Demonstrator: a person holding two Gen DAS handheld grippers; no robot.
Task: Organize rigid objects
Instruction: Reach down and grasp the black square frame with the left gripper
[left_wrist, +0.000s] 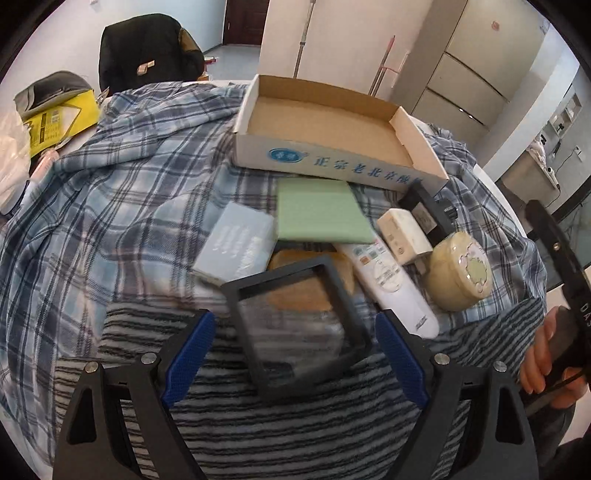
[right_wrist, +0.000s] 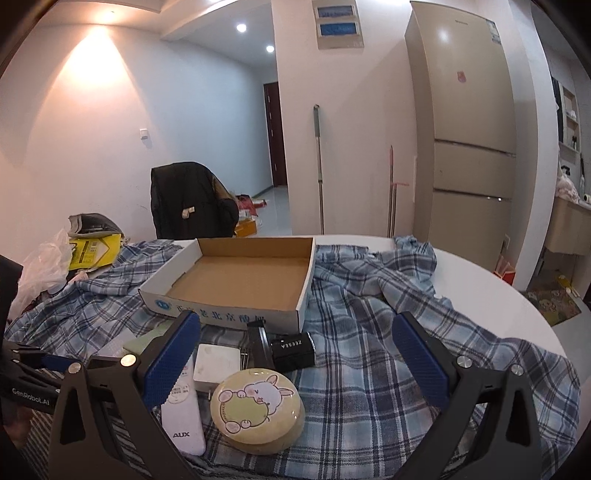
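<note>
An empty open cardboard box (left_wrist: 325, 129) (right_wrist: 240, 284) sits on the plaid cloth. In front of it lie a green pad (left_wrist: 321, 210), a grey-blue box (left_wrist: 236, 242), a black square frame (left_wrist: 299, 325), a white AUX remote (left_wrist: 391, 284) (right_wrist: 183, 417), a white adapter (left_wrist: 404, 230) (right_wrist: 216, 363), a black device (right_wrist: 291, 350) and a round yellow tin (left_wrist: 458, 275) (right_wrist: 256, 411). My left gripper (left_wrist: 295, 354) is open with the frame between its fingers. My right gripper (right_wrist: 295, 365) is open above the tin.
A yellow box (left_wrist: 59, 118) and a plastic bag (right_wrist: 40, 269) lie at the far left. A chair with a black jacket (right_wrist: 192, 201) stands behind the table. The white table edge (right_wrist: 491, 280) shows at right, a fridge (right_wrist: 469, 122) beyond.
</note>
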